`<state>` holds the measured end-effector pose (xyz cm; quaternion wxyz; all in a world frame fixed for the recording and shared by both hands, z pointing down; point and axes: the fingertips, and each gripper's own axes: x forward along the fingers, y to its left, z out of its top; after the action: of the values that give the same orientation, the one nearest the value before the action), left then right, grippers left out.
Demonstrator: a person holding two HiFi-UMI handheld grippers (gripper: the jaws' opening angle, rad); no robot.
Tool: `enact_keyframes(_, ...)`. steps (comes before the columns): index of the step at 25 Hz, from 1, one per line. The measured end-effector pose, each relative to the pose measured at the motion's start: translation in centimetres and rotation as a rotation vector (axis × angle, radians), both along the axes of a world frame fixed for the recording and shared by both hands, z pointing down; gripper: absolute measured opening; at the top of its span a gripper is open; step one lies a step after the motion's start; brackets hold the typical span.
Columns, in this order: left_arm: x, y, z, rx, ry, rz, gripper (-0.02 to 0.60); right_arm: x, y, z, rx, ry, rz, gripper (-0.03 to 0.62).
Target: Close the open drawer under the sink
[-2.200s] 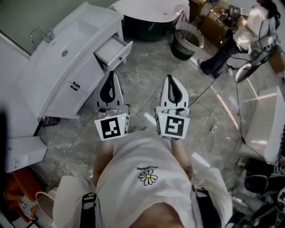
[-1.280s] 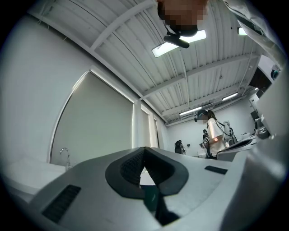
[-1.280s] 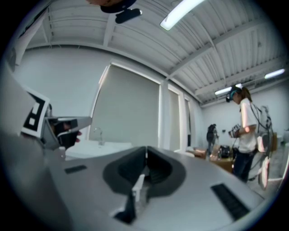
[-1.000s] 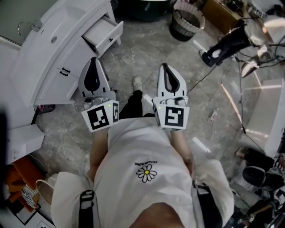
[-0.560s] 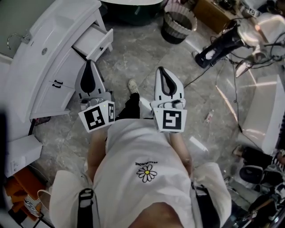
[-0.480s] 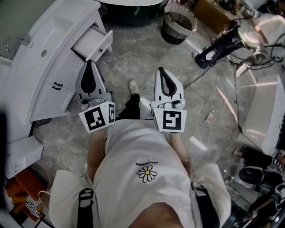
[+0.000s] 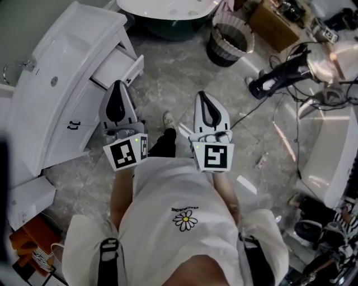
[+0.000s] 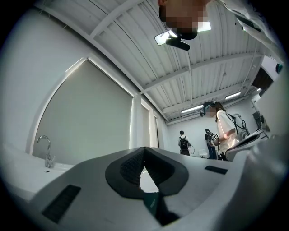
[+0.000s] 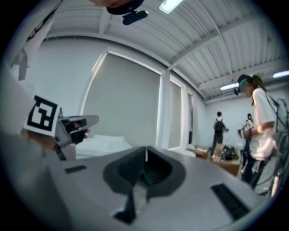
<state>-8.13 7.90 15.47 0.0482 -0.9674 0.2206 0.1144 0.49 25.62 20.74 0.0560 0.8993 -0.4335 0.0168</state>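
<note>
I hold left gripper (image 7: 118, 85) and right gripper (image 7: 205, 95) empty with jaws pressed together, apparently to present a blunt nose for pushing, while the open drawer (image 7: 116, 62) juts from the sink cabinet (image 7: 89, 106) just beyond the left gripper, not yet touched.

1. A woven basket (image 7: 230, 40) stands on the grey marble floor (image 7: 184, 78).
2. A tub (image 7: 168, 8), white inside and dark outside, sits just beside the basket.
3. A brown box (image 7: 274, 22) sits near the basket.
4. A person in white (image 8: 224, 128) stands far off.
</note>
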Motion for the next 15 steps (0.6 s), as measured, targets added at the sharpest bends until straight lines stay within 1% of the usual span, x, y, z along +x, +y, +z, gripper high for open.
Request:
enact_keyframes(4, 4.4, -3.5, 0.3, -0.01, 0.002, -0.013, 0.02, 4.6, -5.0, 0.4, -0.029, -0.015, -0.055, 0.03)
enact_keyframes(7, 6.6, -6.4, 0.6, 0.006, -0.007, -0.056, 0.02, 7.2, -9.1, 0.1, -0.045, -0.021, -0.117, 0.03)
enact_keyframes(10, 7.1, -9.7, 0.7, -0.03, 0.017, -0.13, 0.02, 8.6, -13.0, -0.4, -0.068, 0.0, -0.193, 0.03)
enact_keyframes(12, 6.9, -11.6, 1.0, -0.049, 0.017, -0.174, 0.02, 9.0, -15.3, -0.8, -0.055, 0.013, -0.23, 0.031)
enact_keyframes(15, 6.4, -13.4, 1.3, -0.059, 0.008, -0.231, 0.02, 9.0, -17.7, -1.3, -0.036, 0.016, -0.279, 0.03)
